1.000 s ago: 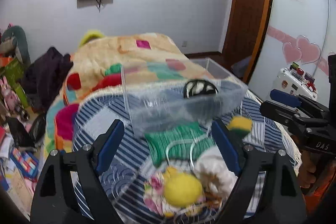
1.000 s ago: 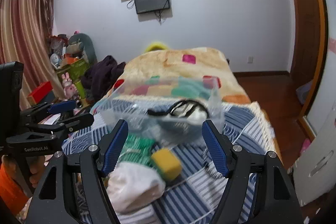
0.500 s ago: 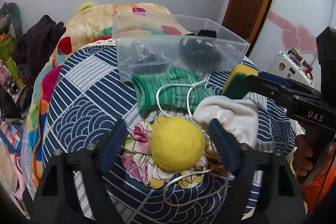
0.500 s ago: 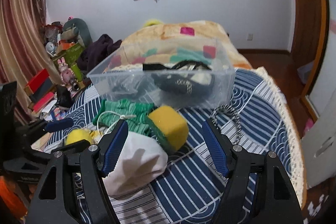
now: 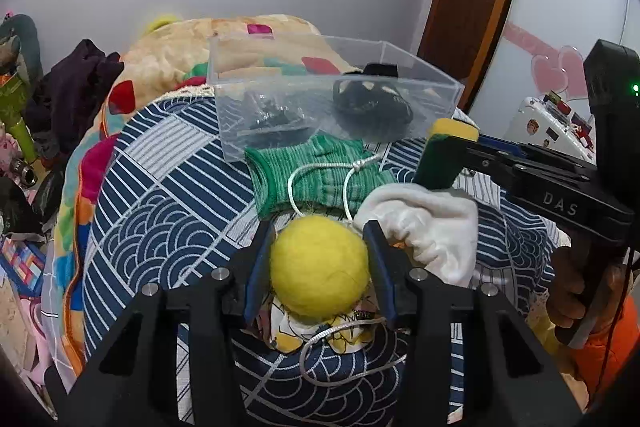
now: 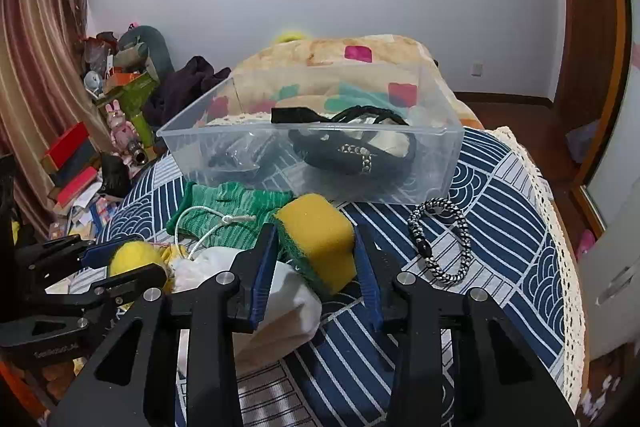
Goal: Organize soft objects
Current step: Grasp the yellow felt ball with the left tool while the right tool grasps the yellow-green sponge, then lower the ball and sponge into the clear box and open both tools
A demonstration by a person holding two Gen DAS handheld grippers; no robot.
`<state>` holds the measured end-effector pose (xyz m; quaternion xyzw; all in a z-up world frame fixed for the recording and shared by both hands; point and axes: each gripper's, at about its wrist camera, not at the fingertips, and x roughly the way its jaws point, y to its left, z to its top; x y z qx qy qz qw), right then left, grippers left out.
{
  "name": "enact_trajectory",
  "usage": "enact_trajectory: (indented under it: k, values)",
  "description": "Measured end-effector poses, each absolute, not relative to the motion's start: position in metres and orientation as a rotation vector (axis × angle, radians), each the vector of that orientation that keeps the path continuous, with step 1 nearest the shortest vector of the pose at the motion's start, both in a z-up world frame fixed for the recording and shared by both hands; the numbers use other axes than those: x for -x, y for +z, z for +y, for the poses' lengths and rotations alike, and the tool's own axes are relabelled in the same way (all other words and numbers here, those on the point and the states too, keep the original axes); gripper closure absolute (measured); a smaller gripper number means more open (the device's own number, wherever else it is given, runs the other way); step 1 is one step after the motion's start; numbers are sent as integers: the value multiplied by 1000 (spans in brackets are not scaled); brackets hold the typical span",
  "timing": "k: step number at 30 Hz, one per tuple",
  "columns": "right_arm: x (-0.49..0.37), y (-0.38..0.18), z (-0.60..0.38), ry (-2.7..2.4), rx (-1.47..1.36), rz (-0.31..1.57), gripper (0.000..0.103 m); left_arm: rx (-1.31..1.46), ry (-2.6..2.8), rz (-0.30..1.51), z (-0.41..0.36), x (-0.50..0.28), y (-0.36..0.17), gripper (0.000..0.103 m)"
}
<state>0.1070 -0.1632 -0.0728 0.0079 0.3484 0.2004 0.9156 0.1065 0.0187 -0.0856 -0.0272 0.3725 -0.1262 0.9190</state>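
Felt ball, yellow, sits clamped btwn left gripper pads; sponge likewise squeezed in right gripper. Both grabbed at once, prob. to drop together into clear bin just ahead. Green knit & white cloth lie beside.

Fuzzy yellow ball pinched on floral cloth, yellow-green sponge clamped beside white pouch
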Motion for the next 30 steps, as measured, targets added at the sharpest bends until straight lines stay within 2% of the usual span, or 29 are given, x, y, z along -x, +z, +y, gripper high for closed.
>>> enact_trajectory:
  k: [16,30]
  values:
    - [-113,-25,-173,406,-81,572,68,157,-195,638,48,-142,-31,58]
    - [-151,-13,-134,460,-34,554,68,159,-161,642,49,-205,-24,58]
